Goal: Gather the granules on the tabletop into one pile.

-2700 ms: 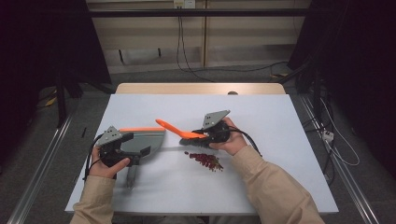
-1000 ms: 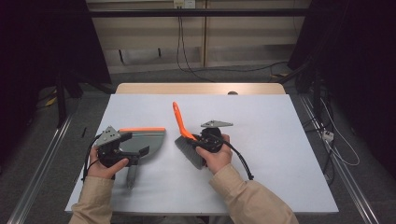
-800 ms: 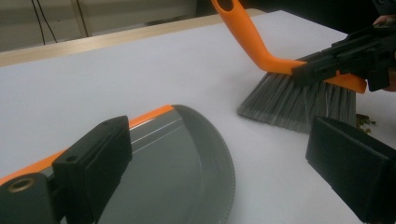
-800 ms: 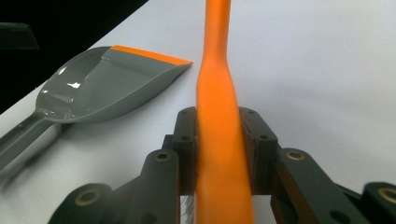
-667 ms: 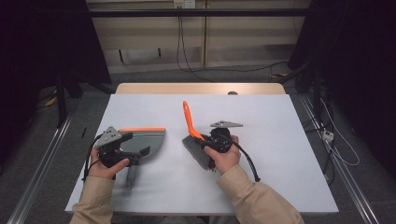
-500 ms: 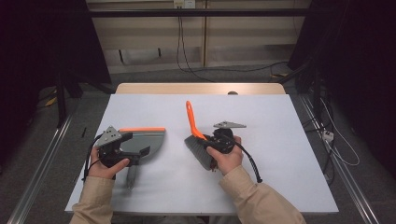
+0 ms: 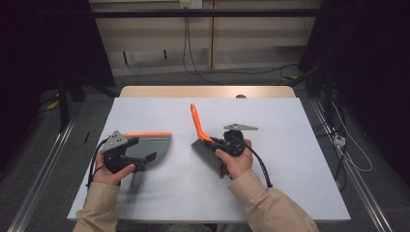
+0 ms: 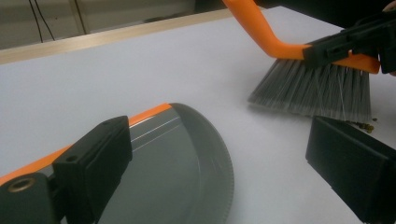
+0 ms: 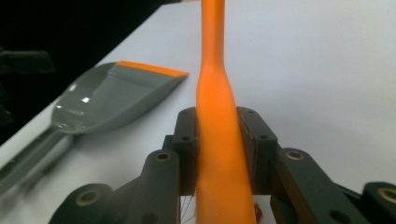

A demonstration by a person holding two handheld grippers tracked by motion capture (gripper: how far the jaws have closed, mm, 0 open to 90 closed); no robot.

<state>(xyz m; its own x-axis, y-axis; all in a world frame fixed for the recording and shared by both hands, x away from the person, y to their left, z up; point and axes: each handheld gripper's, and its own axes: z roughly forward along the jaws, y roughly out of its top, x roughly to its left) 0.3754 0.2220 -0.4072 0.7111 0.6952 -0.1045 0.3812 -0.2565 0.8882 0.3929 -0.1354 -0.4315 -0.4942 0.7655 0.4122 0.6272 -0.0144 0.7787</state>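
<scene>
While right fingers [image 9: 219, 140] clamp the brush [image 9: 215, 116], left fingers [image 8: 224, 172] gape beside the dustpan [image 8: 187, 163].

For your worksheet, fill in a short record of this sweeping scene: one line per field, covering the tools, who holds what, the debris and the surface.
surface: white table
right gripper: jaws shut on the orange handle of the brush
brush bristles: grey, resting on the table, facing the dustpan
left gripper: at the dustpan; jaws stand apart over its tray in the left gripper view
dustpan: grey with an orange edge, lying flat, apart from the brush
debris: small bits at the bristle tips, not yet in the dustpan
</scene>
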